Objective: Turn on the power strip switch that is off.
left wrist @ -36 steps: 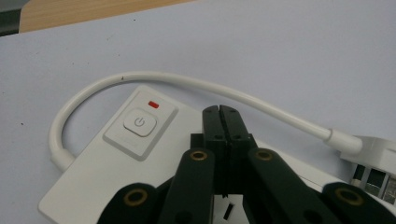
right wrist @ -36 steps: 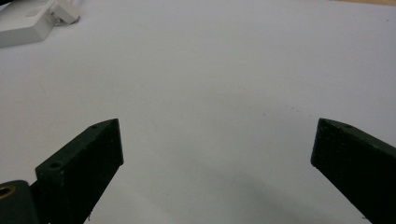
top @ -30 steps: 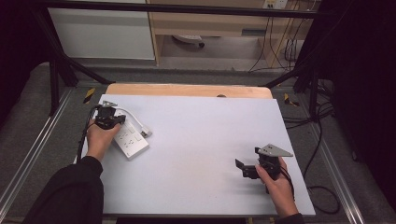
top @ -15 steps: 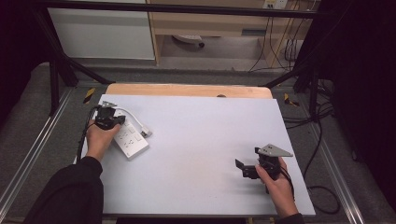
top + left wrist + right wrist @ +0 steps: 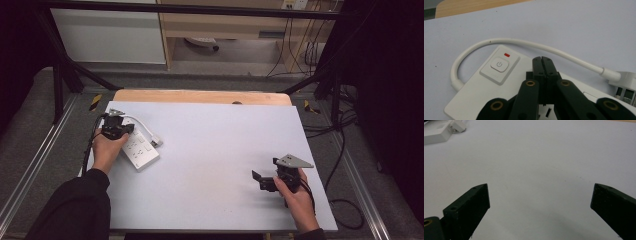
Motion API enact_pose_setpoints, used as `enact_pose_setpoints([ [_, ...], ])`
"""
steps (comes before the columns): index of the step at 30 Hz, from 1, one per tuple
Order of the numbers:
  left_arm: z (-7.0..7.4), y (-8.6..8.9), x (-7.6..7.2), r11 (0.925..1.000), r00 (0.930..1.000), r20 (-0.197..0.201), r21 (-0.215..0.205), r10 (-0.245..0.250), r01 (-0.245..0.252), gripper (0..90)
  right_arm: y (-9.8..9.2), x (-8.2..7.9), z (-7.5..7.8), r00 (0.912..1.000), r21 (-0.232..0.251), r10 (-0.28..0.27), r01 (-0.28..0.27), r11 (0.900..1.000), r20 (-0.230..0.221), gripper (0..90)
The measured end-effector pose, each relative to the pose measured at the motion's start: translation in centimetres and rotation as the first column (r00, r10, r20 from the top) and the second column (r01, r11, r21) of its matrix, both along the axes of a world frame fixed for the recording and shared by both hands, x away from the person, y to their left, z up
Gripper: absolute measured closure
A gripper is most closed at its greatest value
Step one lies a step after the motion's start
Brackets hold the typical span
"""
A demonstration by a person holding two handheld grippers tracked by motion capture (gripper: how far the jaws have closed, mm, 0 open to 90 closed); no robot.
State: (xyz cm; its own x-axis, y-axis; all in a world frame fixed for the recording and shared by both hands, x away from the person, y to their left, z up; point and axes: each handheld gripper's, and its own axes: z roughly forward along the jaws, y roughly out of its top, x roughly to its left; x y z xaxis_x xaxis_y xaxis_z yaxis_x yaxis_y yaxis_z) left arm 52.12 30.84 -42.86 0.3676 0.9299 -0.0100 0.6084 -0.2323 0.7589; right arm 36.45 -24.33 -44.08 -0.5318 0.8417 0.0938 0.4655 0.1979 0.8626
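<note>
high view looks down on the whole table [image 5: 210, 165]; both gripper views sit low and close, sharing the power strip [image 5: 481, 92] at its left edge.

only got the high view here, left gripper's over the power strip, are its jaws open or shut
Observer: The left gripper is shut, jaws pressed together over the power strip.
Operator: near the switch?
Observer: The tips sit just beside the power button, not on it.
Operator: any light on it
Observer: A small red indicator shows above the button.
Operator: right one?
Observer: The right gripper is open, bare table between its jaws.
</note>
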Motion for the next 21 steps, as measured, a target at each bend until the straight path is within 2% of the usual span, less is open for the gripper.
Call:
enact_pose_setpoints([
  [8,0.00,-0.18,0.07,1.0000,1.0000,0.002,-0.003,-0.002,0.002,90.0,-0.02,-0.03,0.02,1.0000,0.002,-0.001,0.001,1.000,0.001,2.7],
  [21,0.36,-0.32,-0.01,0.9998,0.9995,0.031,-0.016,-0.011,0.011,90.0,-0.01,0.01,0.00,1.0000,0.002,-0.001,0.001,1.000,-0.001,2.7],
])
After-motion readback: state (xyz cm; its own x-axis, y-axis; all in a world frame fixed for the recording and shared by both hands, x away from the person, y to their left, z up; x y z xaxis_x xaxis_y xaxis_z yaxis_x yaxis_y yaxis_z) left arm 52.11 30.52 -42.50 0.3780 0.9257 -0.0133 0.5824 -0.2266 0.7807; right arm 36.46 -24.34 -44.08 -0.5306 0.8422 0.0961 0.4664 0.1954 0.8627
